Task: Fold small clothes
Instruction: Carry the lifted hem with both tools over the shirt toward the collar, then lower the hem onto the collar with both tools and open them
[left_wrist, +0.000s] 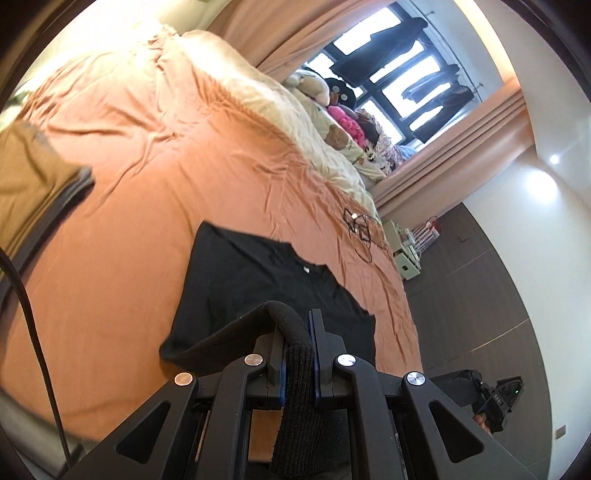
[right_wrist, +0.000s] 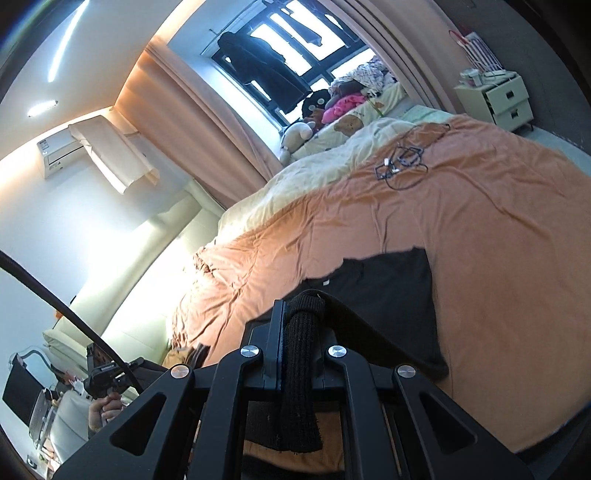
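Note:
A black T-shirt (left_wrist: 266, 288) lies on the orange bedspread (left_wrist: 147, 177), collar with a white tag facing the pillows. My left gripper (left_wrist: 300, 332) is shut on a bunched ribbed hem of the black T-shirt, lifting that edge off the bed. In the right wrist view the black T-shirt (right_wrist: 391, 295) spreads ahead, and my right gripper (right_wrist: 301, 314) is shut on another bunched part of its hem, also raised. Black cloth hangs down between each pair of fingers. The right gripper (left_wrist: 495, 402) shows at the lower right of the left view, and a hand holding the left gripper (right_wrist: 107, 376) shows at lower left.
A tangle of black cable (left_wrist: 360, 229) lies on the bedspread (right_wrist: 498, 229) beyond the shirt. Stuffed toys (left_wrist: 314, 88) and pillows line the window end. A tan garment (left_wrist: 26, 173) is heaped at the left. A white bedside cabinet (right_wrist: 498, 99) stands by the bed.

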